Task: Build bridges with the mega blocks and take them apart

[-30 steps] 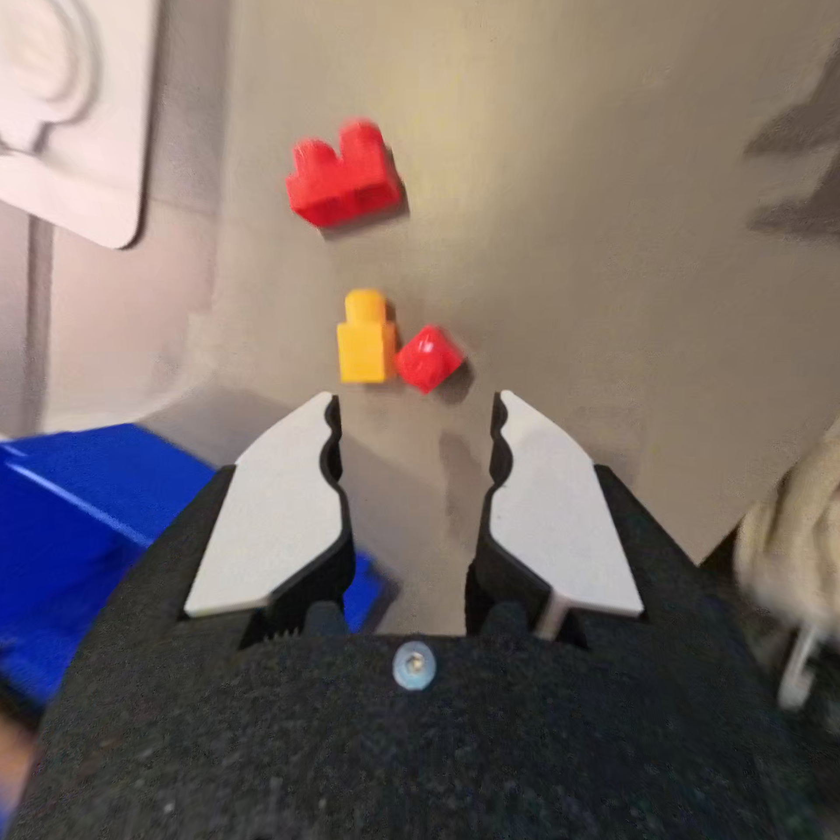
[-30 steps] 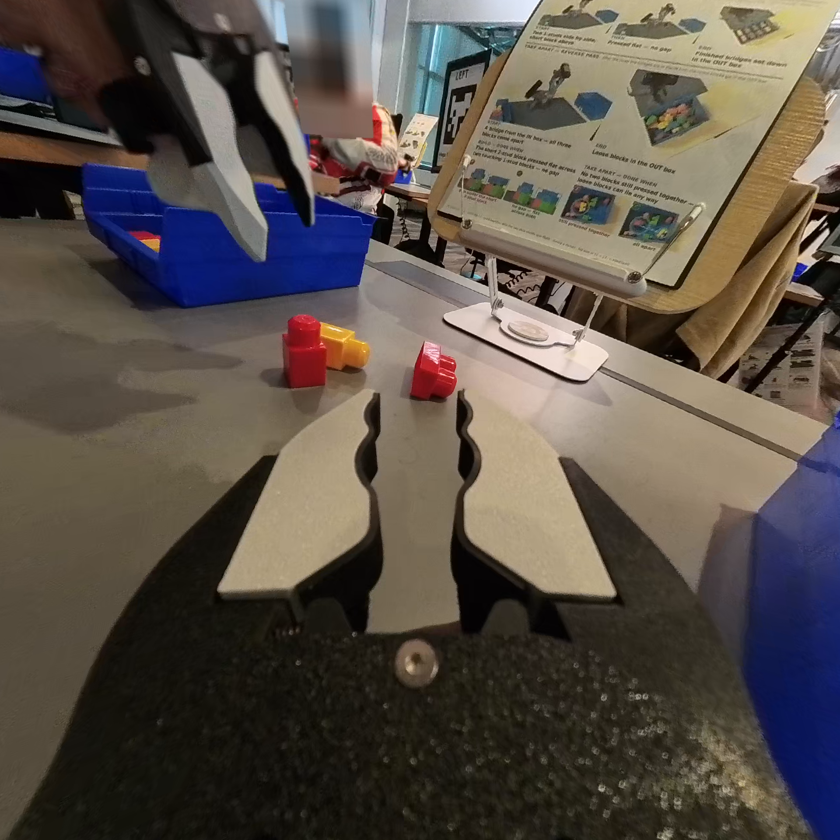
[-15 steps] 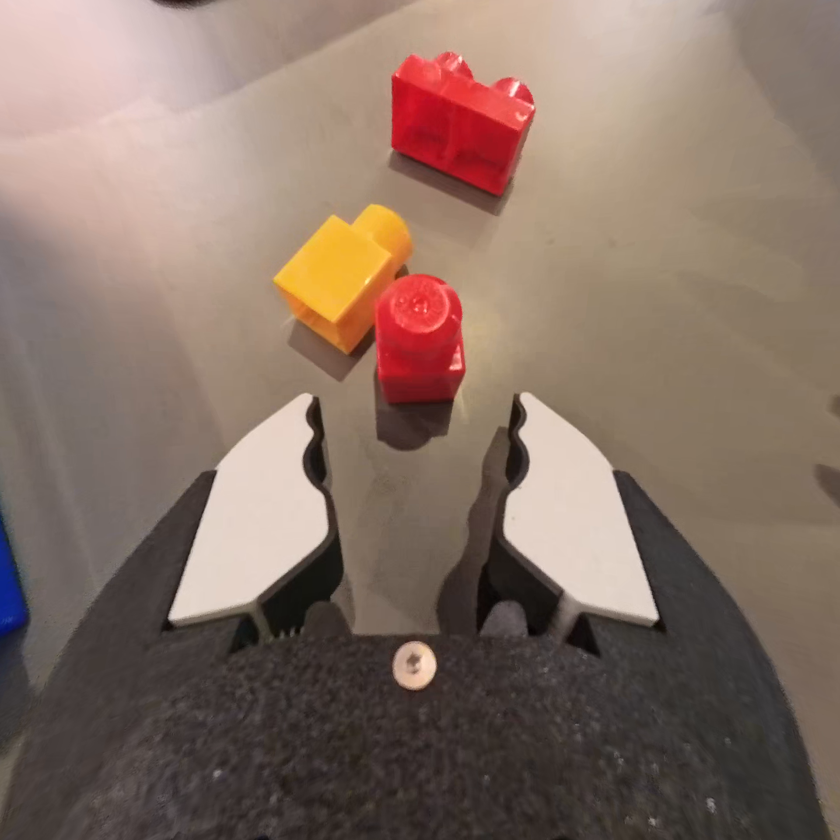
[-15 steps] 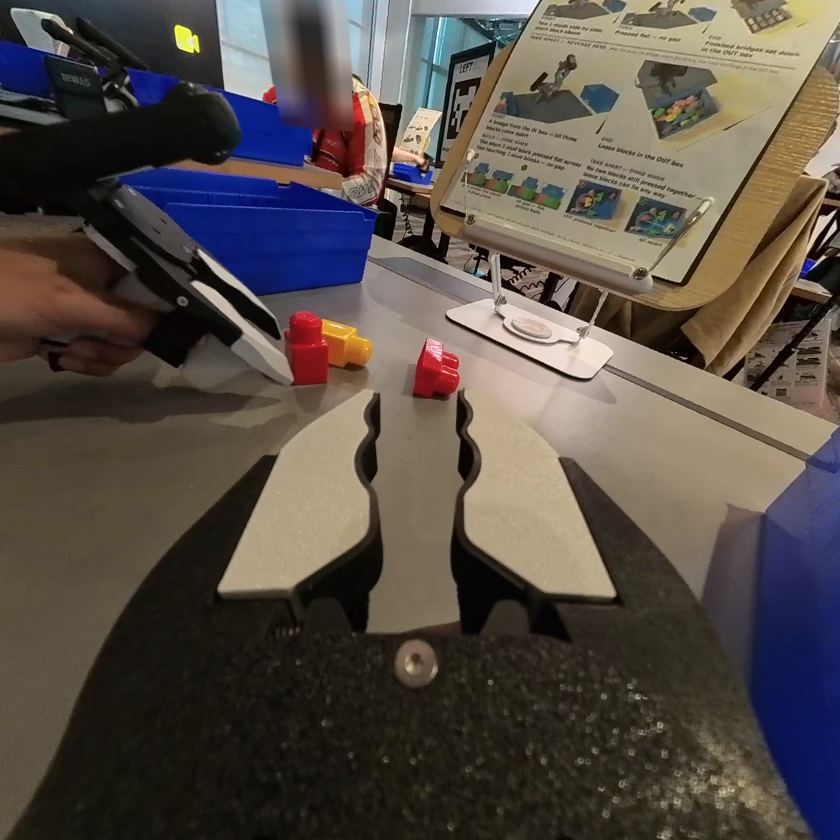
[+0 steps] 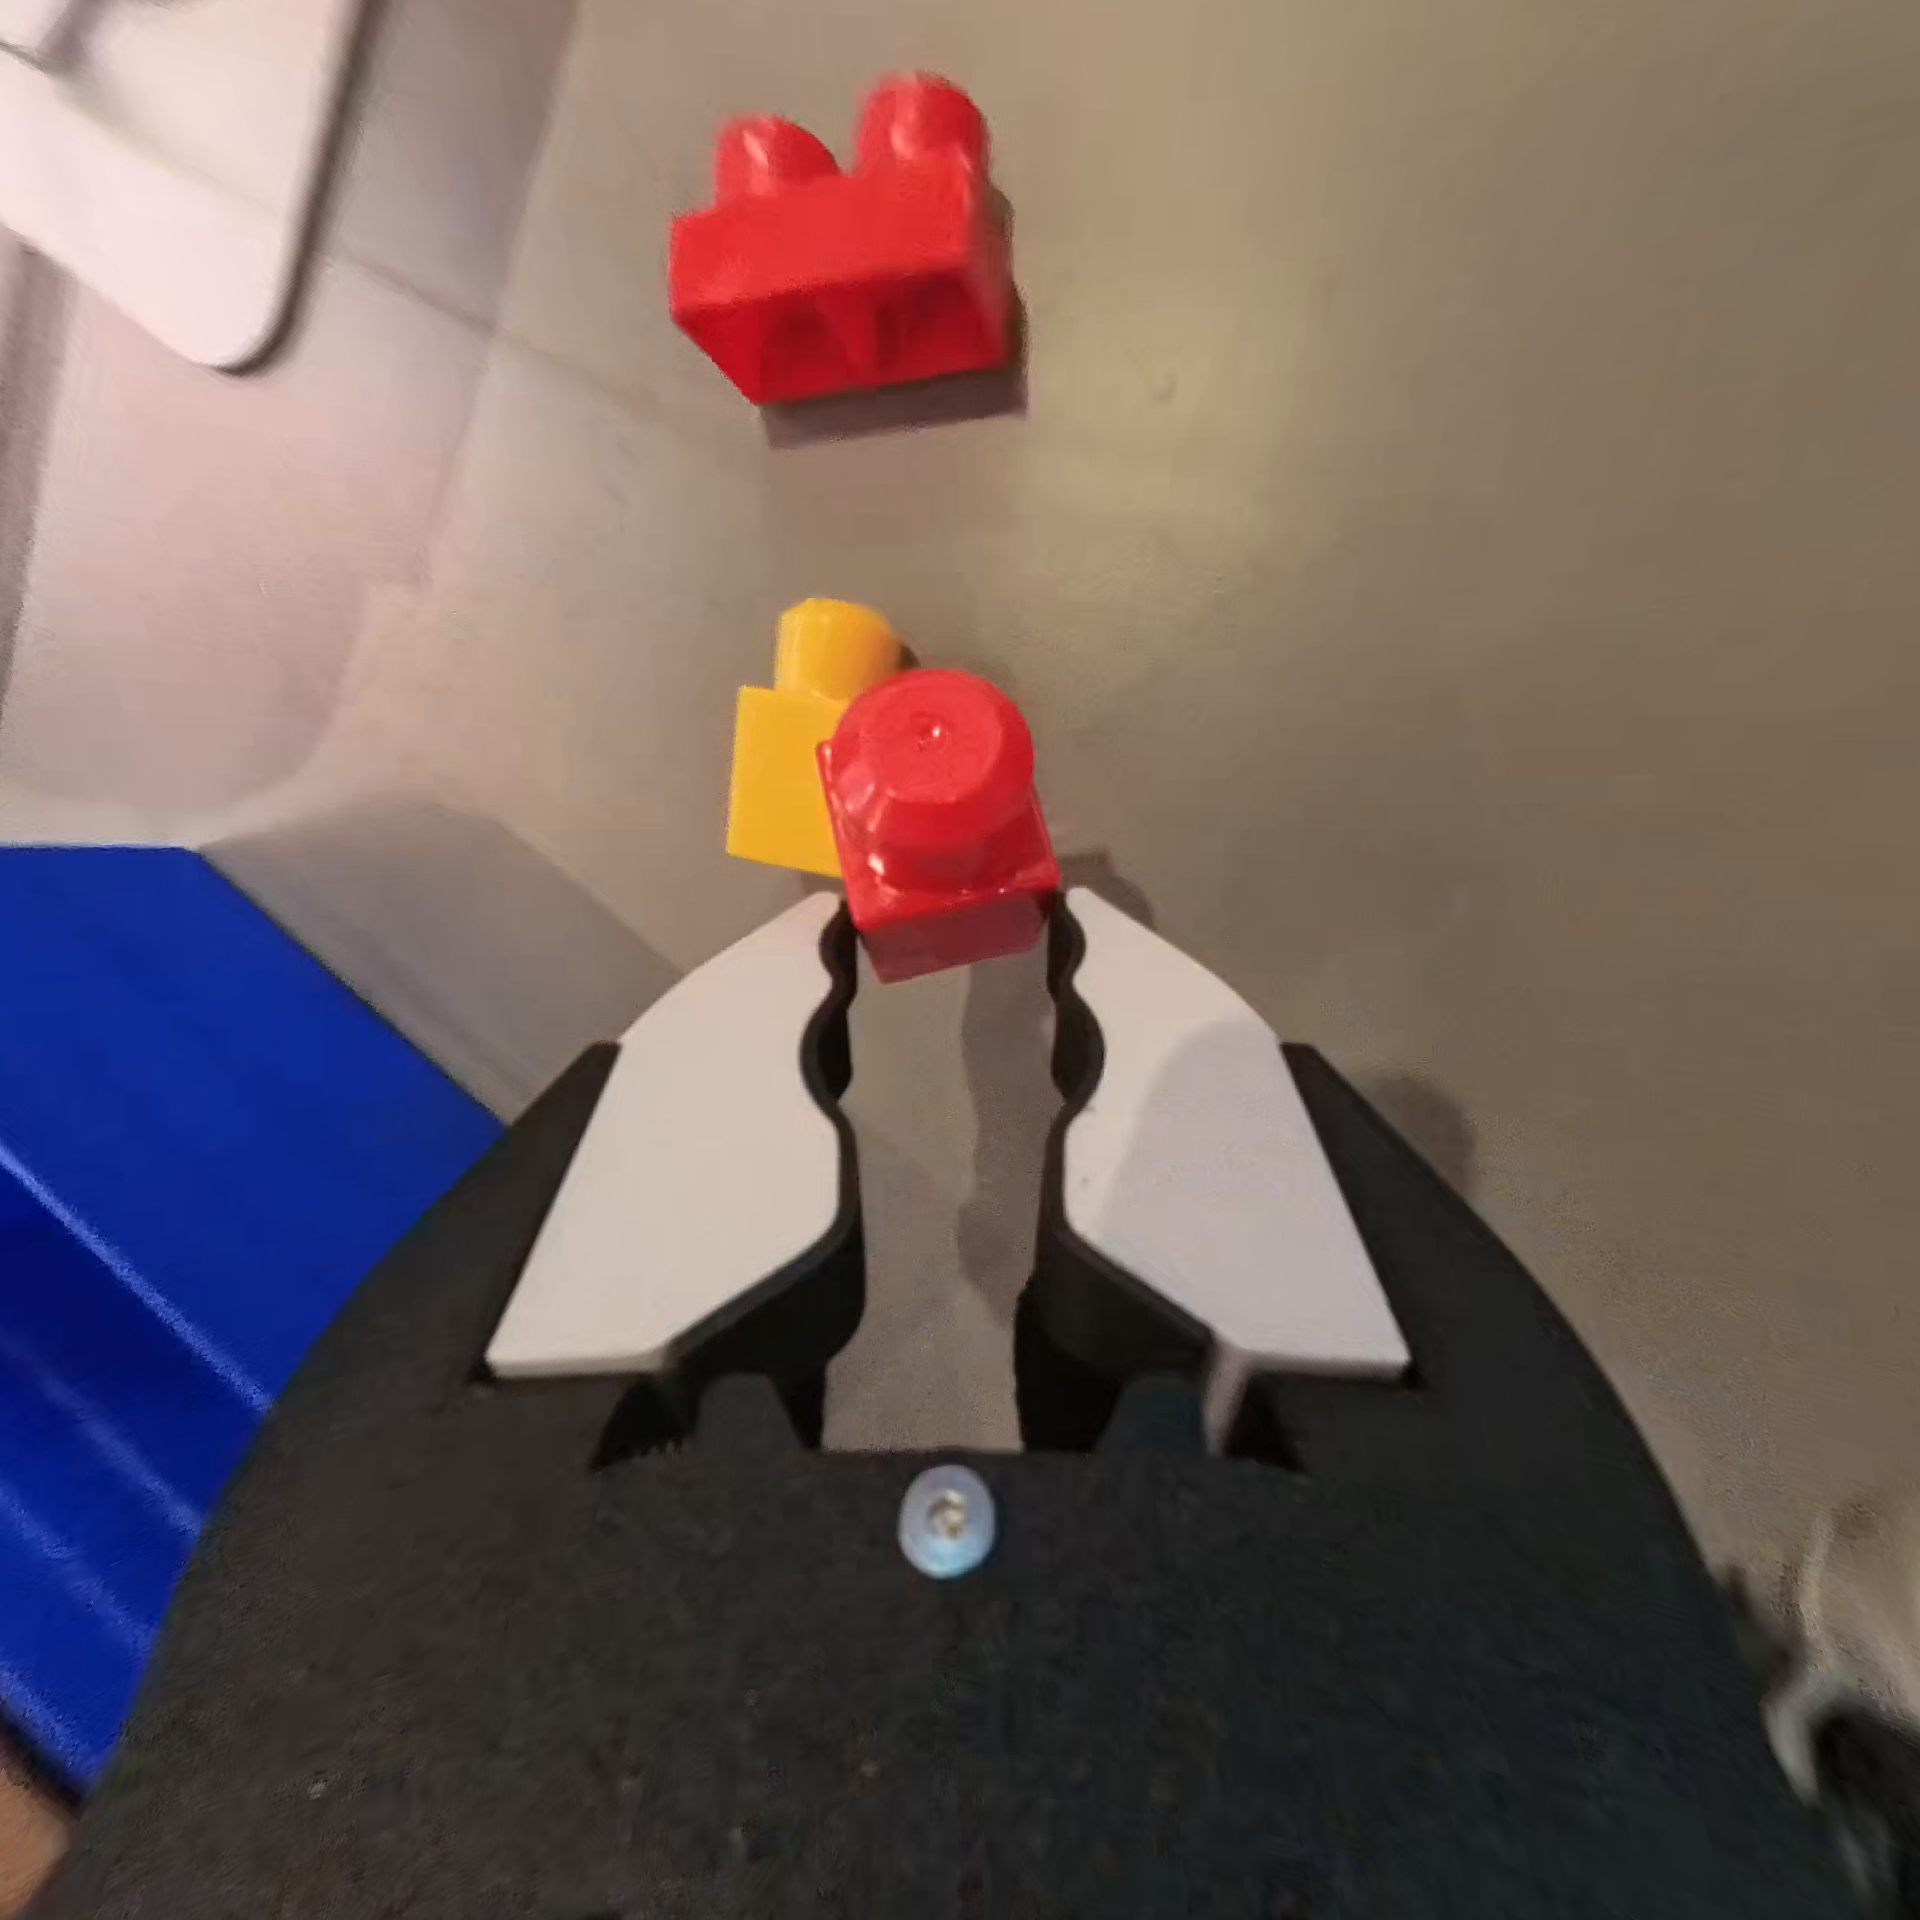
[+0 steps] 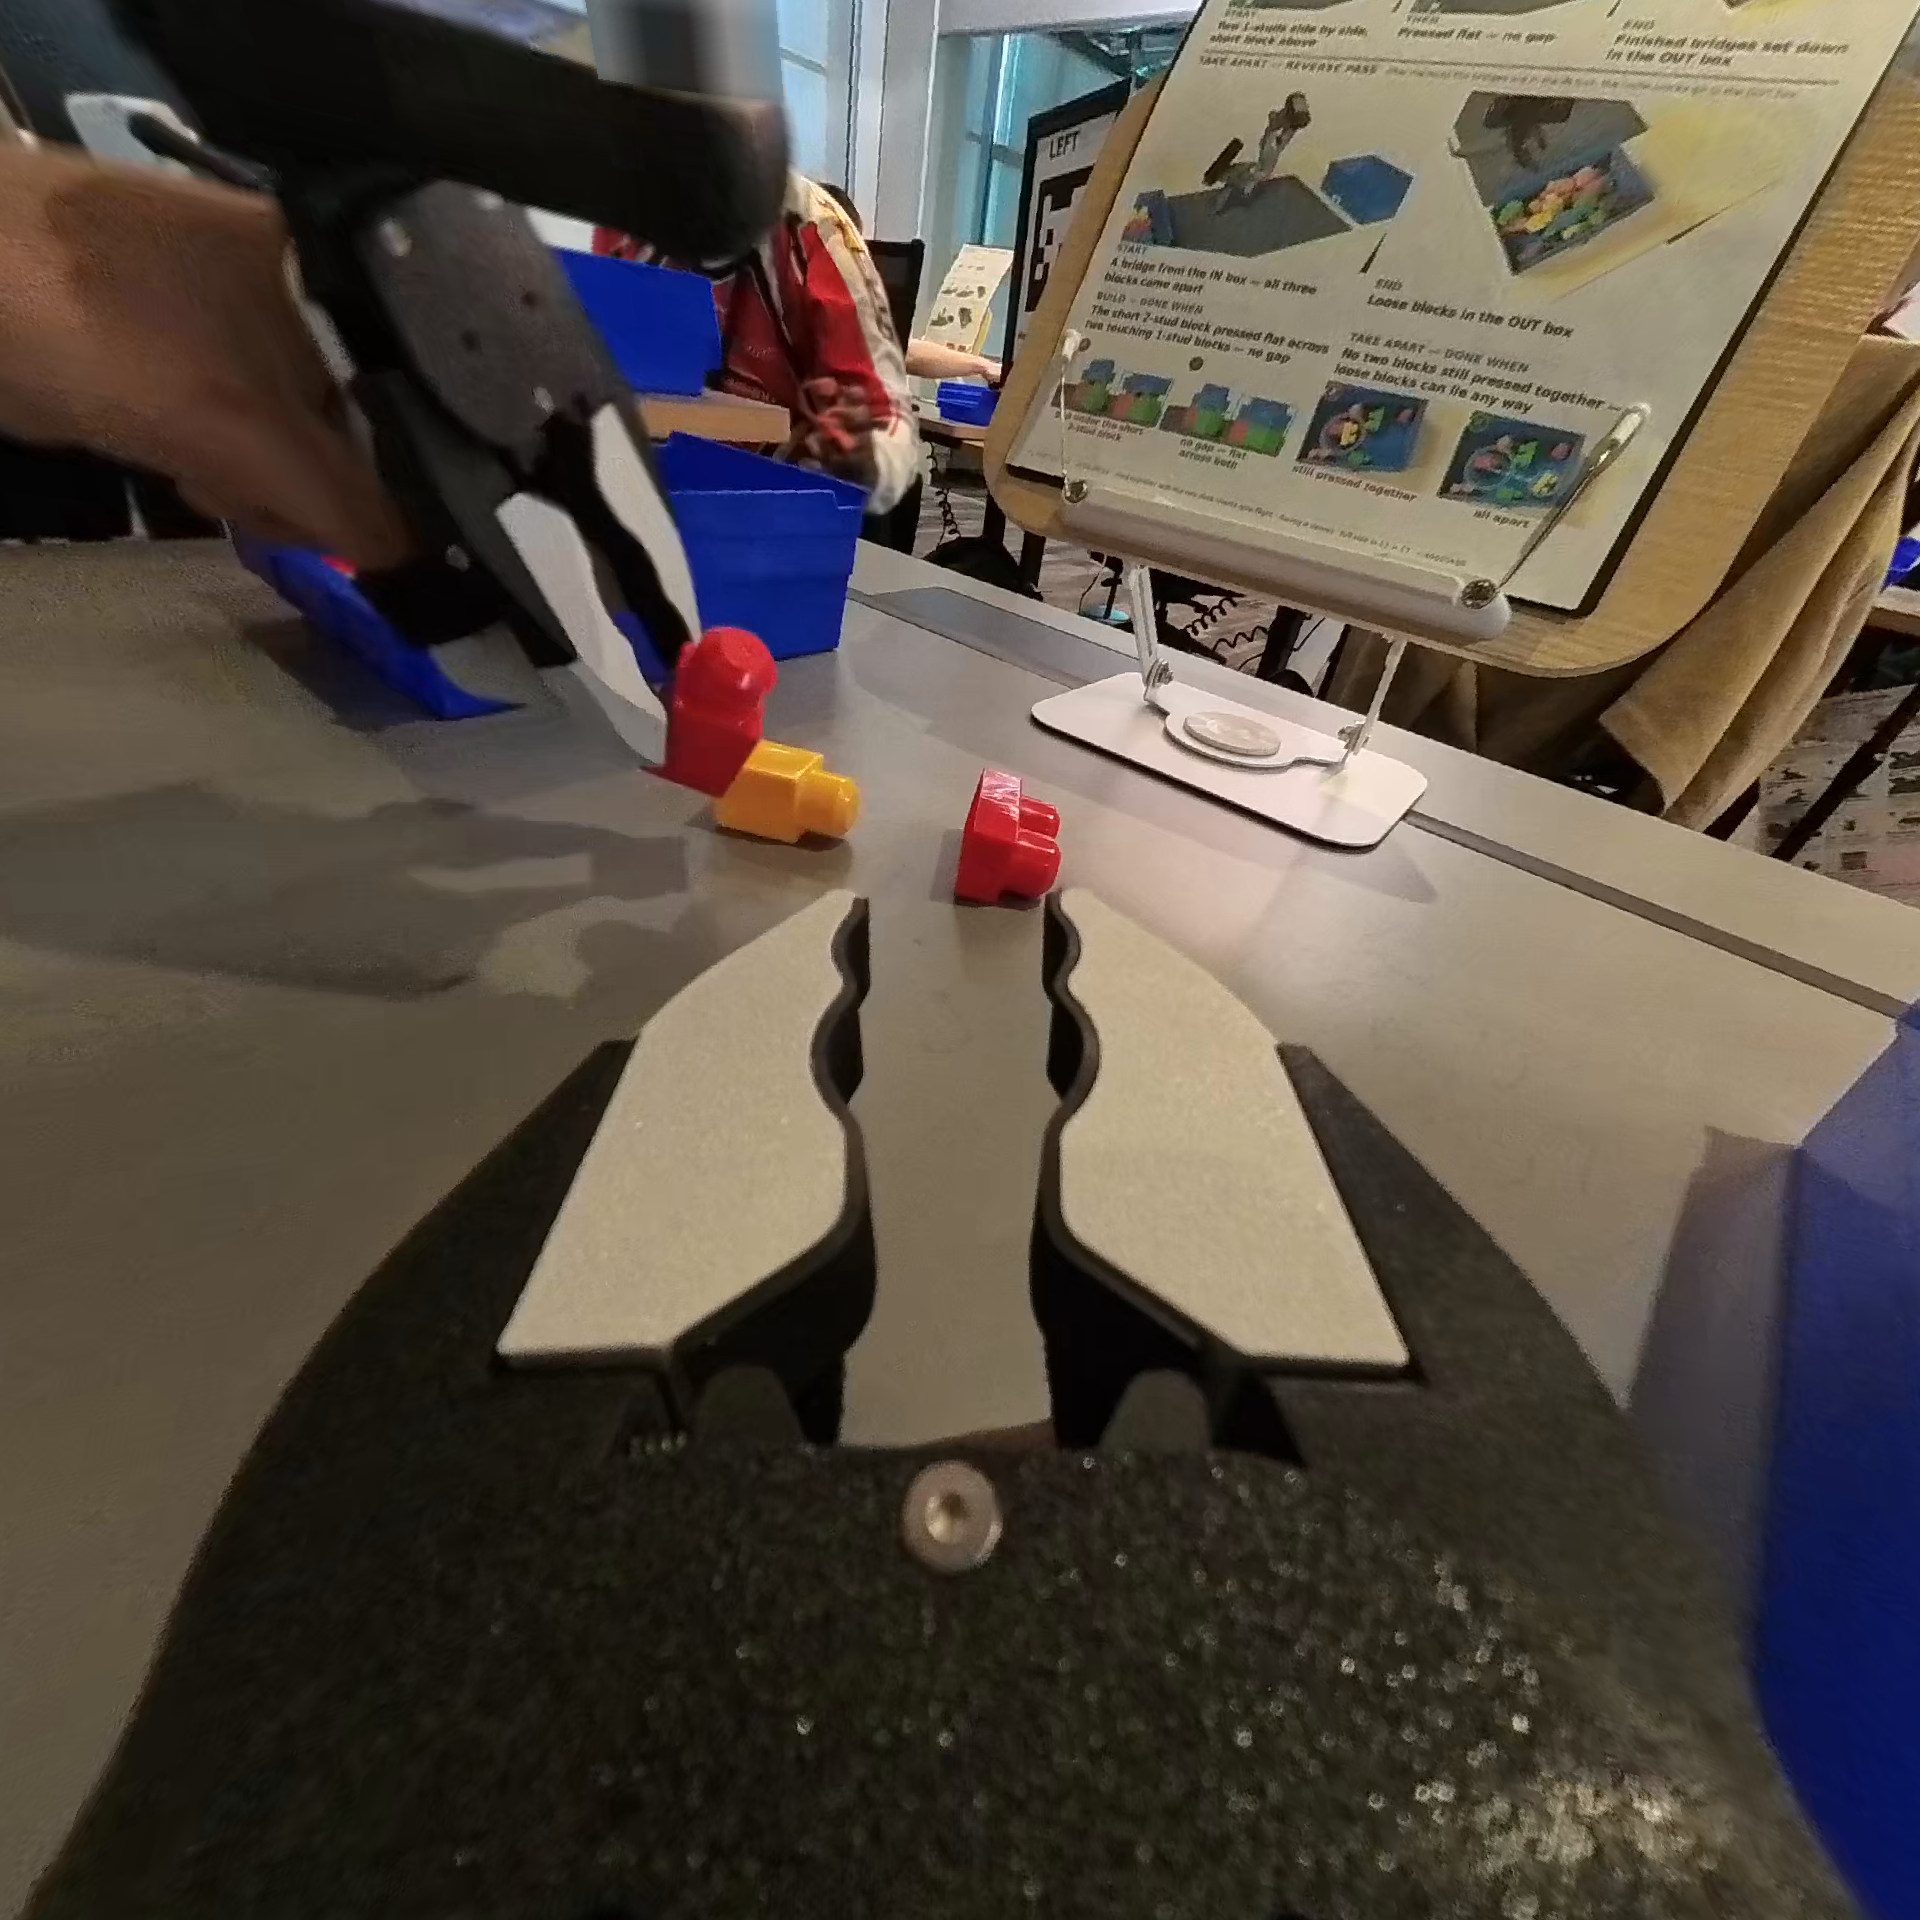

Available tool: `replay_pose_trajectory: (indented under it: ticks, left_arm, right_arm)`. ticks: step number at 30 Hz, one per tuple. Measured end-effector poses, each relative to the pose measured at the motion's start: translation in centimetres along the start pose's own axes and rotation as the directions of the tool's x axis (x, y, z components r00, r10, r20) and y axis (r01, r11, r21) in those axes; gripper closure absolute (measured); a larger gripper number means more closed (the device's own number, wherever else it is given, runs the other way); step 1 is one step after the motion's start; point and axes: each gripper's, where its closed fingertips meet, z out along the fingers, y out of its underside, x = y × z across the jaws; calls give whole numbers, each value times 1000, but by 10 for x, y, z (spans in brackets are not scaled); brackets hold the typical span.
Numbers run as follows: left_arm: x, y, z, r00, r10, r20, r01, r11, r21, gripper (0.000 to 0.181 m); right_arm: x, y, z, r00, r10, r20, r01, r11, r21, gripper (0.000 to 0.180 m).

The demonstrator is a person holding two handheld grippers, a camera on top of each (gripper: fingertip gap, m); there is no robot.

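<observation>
My left gripper point(image 5: 948, 920) is shut on a red one-stud block point(image 5: 940, 831) at its fingertips. From the right wrist view, the left gripper point(image 6: 649, 696) holds this block point(image 6: 717, 717) tilted, low over the grey table point(image 6: 312, 1039). A yellow one-stud block point(image 5: 790, 769) lies on its side just beyond it, also seen from the right point(image 6: 784, 795). A red two-stud block point(image 5: 842, 281) lies on its side farther on, and it shows right in front of my right gripper point(image 6: 956, 914) as well point(image 6: 1003, 836). The right gripper is open and empty, low over the table.
A blue bin point(image 6: 764, 551) stands behind the blocks and shows at left in the left wrist view point(image 5: 156, 1143). An instruction board point(image 6: 1455, 260) stands on a white base point(image 6: 1236, 758). Another blue bin point(image 6: 1849, 1351) is at the right edge. A person sits in the background.
My left gripper came down, closed on the red one-stud block and tipped it up away from the yellow block. The right gripper has stayed still and open.
</observation>
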Motion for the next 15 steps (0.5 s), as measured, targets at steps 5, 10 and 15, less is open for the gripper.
replay_pose_trajectory:
  ticks: [5, 10, 15]
  left_arm:
    - [1, 13, 3, 959, 173, -223, -243, 909, -339, 146]
    - [0, 15, 14, 932, 197, -304, -333, 799, -501, 146]
    - [12, 13, 26, 928, 231, -292, -360, 753, -551, 146]
  right_arm:
    - [0, 0, 0, 1000, 0, 3, 0, 1000, -1, 148]
    - [0, 1, 0, 1000, 1, 5, -1, 1000, -5, 148]
    - [1, 1, -1, 1000, 15, 8, -15, 1000, -2, 148]
